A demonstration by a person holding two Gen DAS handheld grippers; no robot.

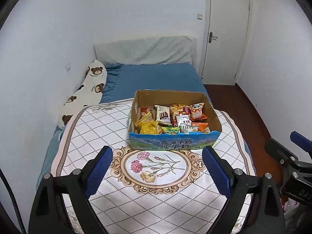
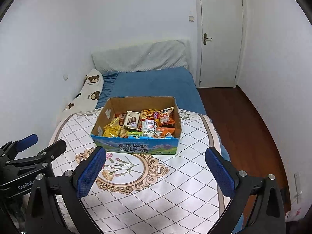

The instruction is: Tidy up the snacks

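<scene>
An open cardboard milk carton box (image 1: pixel 171 143) (image 2: pixel 136 146) with a blue printed front stands on a round table covered by a diamond-pattern cloth with a flower medallion (image 1: pixel 154 167) (image 2: pixel 124 167). It holds several snack packets (image 1: pixel 167 119) (image 2: pixel 140 122): yellow, orange, white and green. My left gripper (image 1: pixel 157 173) is open and empty, above the cloth in front of the box. My right gripper (image 2: pixel 156 173) is open and empty, also in front of the box. The right gripper also shows in the left wrist view (image 1: pixel 288 156), and the left gripper in the right wrist view (image 2: pixel 39 148).
A bed with a blue sheet (image 1: pixel 156 78) and a bear-print pillow (image 1: pixel 85 95) lies behind the table. A white wall is on the left. A closed white door (image 1: pixel 226 35) and dark wooden floor (image 2: pixel 243 126) are on the right.
</scene>
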